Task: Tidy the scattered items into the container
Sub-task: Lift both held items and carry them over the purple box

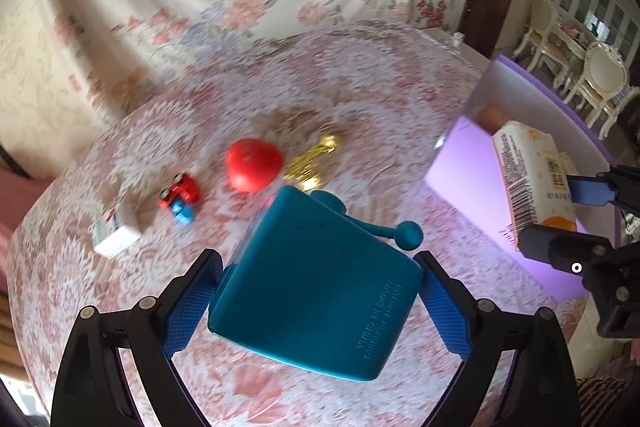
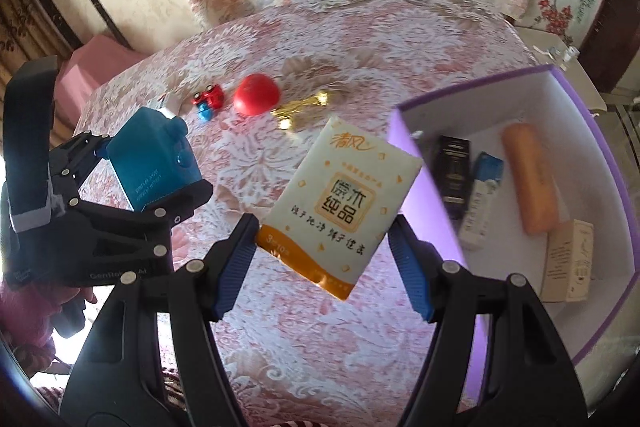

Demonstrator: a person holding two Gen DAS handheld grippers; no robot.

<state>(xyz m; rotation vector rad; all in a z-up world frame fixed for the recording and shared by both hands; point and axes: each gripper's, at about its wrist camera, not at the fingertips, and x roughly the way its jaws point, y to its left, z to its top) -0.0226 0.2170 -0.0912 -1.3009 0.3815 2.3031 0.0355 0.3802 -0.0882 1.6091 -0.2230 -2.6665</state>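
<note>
Carrying two items at once toward the purple box (image 2: 592, 163). Left gripper (image 1: 316, 287) clamping a teal crank-handled gadget (image 1: 316, 279) across its flat sides, blue pads (image 1: 188, 311) pressing on both flanks, crank knob sticking up clear of the jaws so nothing snags. Right gripper (image 2: 324, 247) pinching a pack of tissues (image 2: 340, 203) by its two long edges, jaws standing fairly wide to span the pack, printed face turned up toward the camera. Both loads hanging above the floral tablecloth (image 2: 320, 39), apparently lifted high enough to pass over the box wall.

Box sitting at the right edge of the table, open-topped, already holding an orange cylinder (image 2: 532, 179), a dark carton (image 2: 454, 171), a blue-and-white tube (image 2: 482, 199) and a pale carton (image 2: 570, 259). Tissue pack hovering just beside the near purple wall, probably next to go in; teal gadget well apart from the box on the left.

Remaining on the cloth: a red ball (image 1: 252, 165), a red-and-blue toy car (image 1: 180, 197), a crumpled gold wrapper (image 1: 314, 163) touching the ball, and a small white box (image 1: 114, 237).
</note>
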